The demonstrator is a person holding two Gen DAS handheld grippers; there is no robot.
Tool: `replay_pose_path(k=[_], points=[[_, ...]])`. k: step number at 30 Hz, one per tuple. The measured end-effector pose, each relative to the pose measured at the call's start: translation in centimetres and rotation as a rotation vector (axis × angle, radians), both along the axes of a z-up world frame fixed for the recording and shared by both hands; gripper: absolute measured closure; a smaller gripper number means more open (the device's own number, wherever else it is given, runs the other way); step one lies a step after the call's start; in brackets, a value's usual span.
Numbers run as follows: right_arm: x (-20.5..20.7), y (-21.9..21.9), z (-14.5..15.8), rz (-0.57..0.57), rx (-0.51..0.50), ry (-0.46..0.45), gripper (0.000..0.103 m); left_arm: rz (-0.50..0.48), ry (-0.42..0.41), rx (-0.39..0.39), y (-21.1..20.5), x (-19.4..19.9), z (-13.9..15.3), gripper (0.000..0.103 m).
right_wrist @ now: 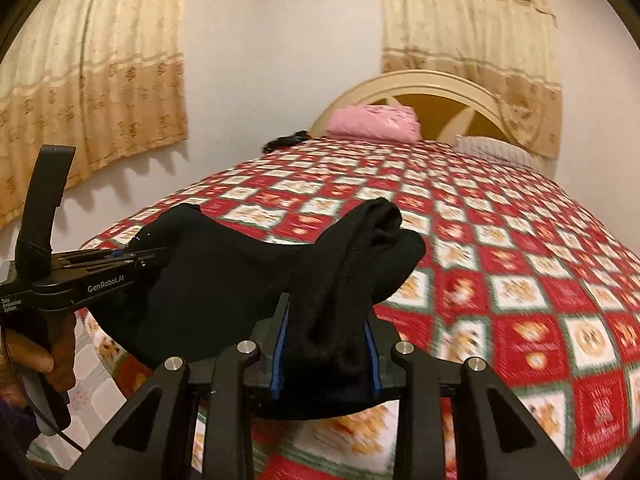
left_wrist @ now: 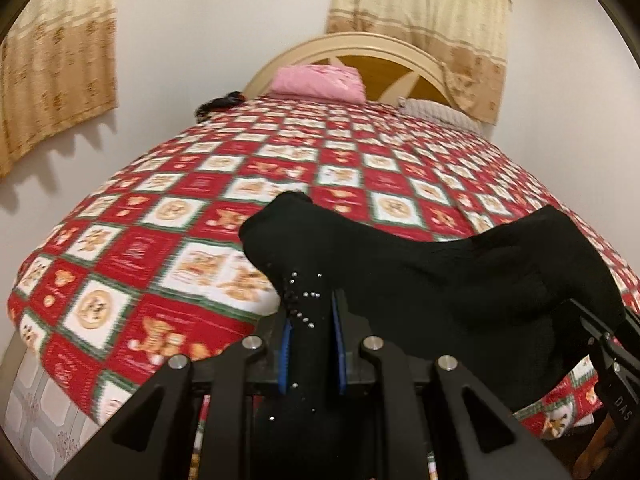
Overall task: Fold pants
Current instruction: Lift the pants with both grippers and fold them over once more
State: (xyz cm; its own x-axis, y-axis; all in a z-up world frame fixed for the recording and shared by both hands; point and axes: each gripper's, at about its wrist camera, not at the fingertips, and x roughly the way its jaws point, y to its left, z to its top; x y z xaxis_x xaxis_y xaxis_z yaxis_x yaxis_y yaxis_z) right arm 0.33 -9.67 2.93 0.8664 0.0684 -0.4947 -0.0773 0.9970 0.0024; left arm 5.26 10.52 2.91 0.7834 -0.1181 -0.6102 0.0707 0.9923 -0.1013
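Both grippers, left gripper (left_wrist: pixel 311 312) and right gripper (right_wrist: pixel 326 320), are built of black linkages joined by silver pins; blue pads line the fingers (right_wrist: pixel 280 344); "GenRobot.AI" is printed in white.

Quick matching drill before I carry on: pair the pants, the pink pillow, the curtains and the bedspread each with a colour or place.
Things:
1. pants
2. pink pillow
3. curtains
4. bedspread

Descriptions:
A. red, white and green checks
B. against the headboard
C. black, clamped in both the left gripper and the right gripper
D. beige, hanging on the wall

Pairs: 1-C, 2-B, 3-D, 4-A
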Motion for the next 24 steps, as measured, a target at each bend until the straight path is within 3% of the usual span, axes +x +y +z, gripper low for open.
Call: replay_pose_path(k=[12, 24], points=[[4.1, 4.0, 0.7, 0.12, -0.003, -0.026, 0.071, 0.123, -0.004, 0.014, 4.6, 1.2, -0.1, 0.085], [12.9, 7.1, 1.6, 0.197, 0.005, -0.053, 0.071, 0.25, -0.069, 0.084, 8.6, 5.9, 1.7, 0.085]])
